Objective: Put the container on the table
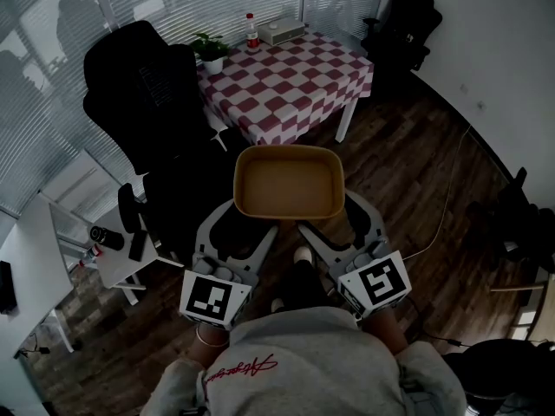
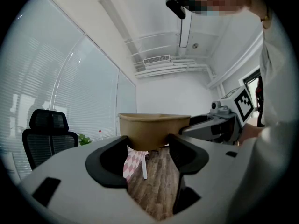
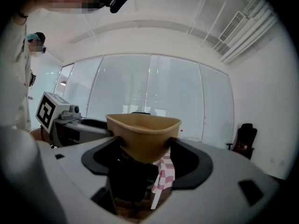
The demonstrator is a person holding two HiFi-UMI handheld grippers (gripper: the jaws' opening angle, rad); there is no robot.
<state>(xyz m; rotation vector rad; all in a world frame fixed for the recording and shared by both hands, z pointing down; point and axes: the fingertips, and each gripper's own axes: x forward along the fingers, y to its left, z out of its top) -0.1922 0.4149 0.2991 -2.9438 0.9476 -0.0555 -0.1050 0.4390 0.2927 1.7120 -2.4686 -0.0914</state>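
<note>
The container [image 1: 289,183] is a tan, empty rectangular tub held in the air in front of me, above the wooden floor. My left gripper [image 1: 250,217] clamps its near left corner, and my right gripper [image 1: 329,215] clamps its near right corner. In the left gripper view the container [image 2: 154,129] sits wedged between the jaws of the left gripper [image 2: 148,146]. The right gripper view shows the container [image 3: 142,134] pinched the same way by the right gripper [image 3: 145,148]. The table [image 1: 286,76], under a red and white checked cloth, stands beyond the container.
On the table's far edge are a potted plant [image 1: 211,50], a bottle [image 1: 251,31] and a white box [image 1: 282,31]. A black office chair [image 1: 143,94] stands left of the table, another chair [image 1: 403,24] at the far right. A white desk [image 1: 52,250] is at the left.
</note>
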